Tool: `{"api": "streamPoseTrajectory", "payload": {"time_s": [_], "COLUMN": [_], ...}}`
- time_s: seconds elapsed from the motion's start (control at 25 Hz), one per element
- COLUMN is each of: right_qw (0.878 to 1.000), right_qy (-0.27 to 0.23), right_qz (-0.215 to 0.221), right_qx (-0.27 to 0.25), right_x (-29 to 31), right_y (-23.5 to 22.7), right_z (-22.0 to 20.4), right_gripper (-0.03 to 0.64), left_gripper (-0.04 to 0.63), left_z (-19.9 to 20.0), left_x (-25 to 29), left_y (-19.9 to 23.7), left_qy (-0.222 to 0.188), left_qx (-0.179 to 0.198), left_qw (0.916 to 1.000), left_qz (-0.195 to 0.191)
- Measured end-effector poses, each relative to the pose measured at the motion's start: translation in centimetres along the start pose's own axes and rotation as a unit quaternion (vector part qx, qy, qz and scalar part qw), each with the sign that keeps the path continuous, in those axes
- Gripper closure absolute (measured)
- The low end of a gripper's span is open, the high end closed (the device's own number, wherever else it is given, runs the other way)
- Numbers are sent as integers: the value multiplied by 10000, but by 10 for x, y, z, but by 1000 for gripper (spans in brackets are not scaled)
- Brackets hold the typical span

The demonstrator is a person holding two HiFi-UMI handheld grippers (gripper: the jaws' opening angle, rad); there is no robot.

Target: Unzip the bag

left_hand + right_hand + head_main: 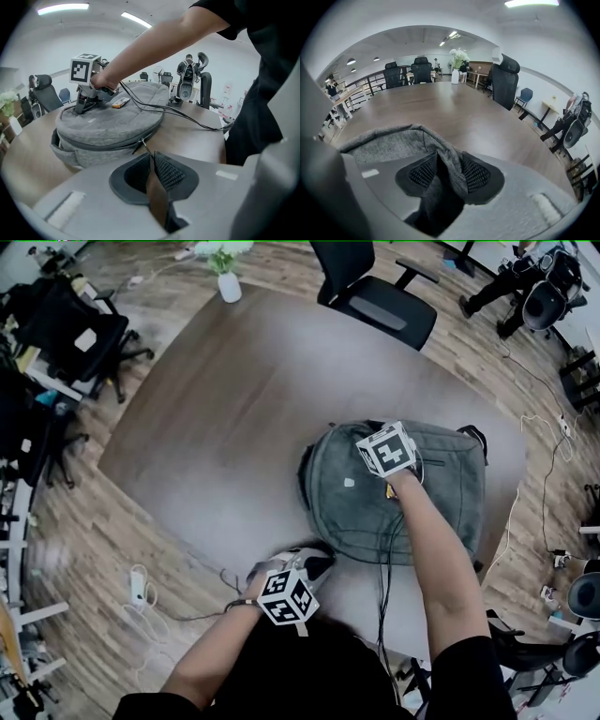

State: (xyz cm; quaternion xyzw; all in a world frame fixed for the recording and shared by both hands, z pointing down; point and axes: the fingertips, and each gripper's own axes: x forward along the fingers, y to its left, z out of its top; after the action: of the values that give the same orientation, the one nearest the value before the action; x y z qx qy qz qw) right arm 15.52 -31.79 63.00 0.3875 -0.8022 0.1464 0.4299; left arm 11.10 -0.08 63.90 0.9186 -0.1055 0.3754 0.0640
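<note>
From above, the grey bag lies flat on the brown table, toward the table's 4 o'clock edge, close to the person. The right gripper is planted on the top panel, about 12 o'clock from the bag's middle. The left gripper sits at the bag's 7 o'clock corner, by the near table edge. From here I see no opening in the bag.

In the left gripper view the bag fills the 11 o'clock part of the picture, with the zip track running as a dark line round its side. The zip pull hangs off that track and reaches right to the jaw tips. The jaws stand narrow, with a sliver of table showing between the pads, and they don't look to be pinching the pull. Black cables trail over the bag and off toward 3 o'clock.

In the right gripper view the jaws are closed on a raised fold of the bag's fabric, pinning the bag down. Bare table runs away toward 12 o'clock, where a vase of flowers stands.

My reading is that little or none of the unzipping is done. The track looks closed on both sides of the slider, though I can't follow its whole run. The pull needs a firm grip, then a drag round the bag's edge.
</note>
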Motion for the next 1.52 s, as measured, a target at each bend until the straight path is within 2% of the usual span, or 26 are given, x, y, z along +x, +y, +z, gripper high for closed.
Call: {"api": "streamPoseTrajectory", "payload": {"time_s": [0.16, 0.44, 0.72, 0.84, 0.88, 0.92, 1.12, 1.2, 1.28, 1.4, 1.52], "right_qw": [9999, 9996, 9990, 9973, 9961, 9947, 9834, 9772, 9705, 9616, 9547], "right_qy": [-98, -226, -384, -629, -791, -977, -1776, -2079, -2367, -2729, -2971], "right_qz": [-15, -158, -223, -230, -207, -163, 32, 56, 5, -91, -156], "right_qx": [-14, 67, -79, -299, -326, -288, -371, -426, -465, -258, -7], "right_x": [1, 0, -1, -7, -12, -20, -78, -107, -137, -180, -214], "right_y": [2, 1, 2, 5, 7, 9, 26, 36, 46, 62, 84], "right_z": [0, 0, 2, 4, 8, 12, 30, 33, 33, 23, 8], "right_gripper": [448, 448, 448, 446, 394, 306, 304, 327, 367, 440, 513], "left_gripper": [546, 539, 538, 543, 546, 542, 495, 473, 444, 443, 463], "left_z": [11, 38, 45, 42, 40, 39, 33, 33, 32, 33, 38], "left_x": [14, 39, 51, 47, 44, 40, 12, -8, -32, -68, -101], "left_y": [-16, -39, -43, -39, -36, -33, -23, -12, 5, 30, 54], "left_qy": [-116, -254, -376, -429, -463, -499, -681, -844, -1049, -1518, -2041], "left_qx": [-459, -783, -792, -802, -784, -763, -732, -819, -995, -1380, -1691], "left_qw": [9989, 9966, 9961, 9957, 9954, 9951, 9925, 9881, 9797, 9605, 9389], "left_qz": [53, 79, 60, 195, 288, 379, 707, 991, 1387, 1881, 2194]}}
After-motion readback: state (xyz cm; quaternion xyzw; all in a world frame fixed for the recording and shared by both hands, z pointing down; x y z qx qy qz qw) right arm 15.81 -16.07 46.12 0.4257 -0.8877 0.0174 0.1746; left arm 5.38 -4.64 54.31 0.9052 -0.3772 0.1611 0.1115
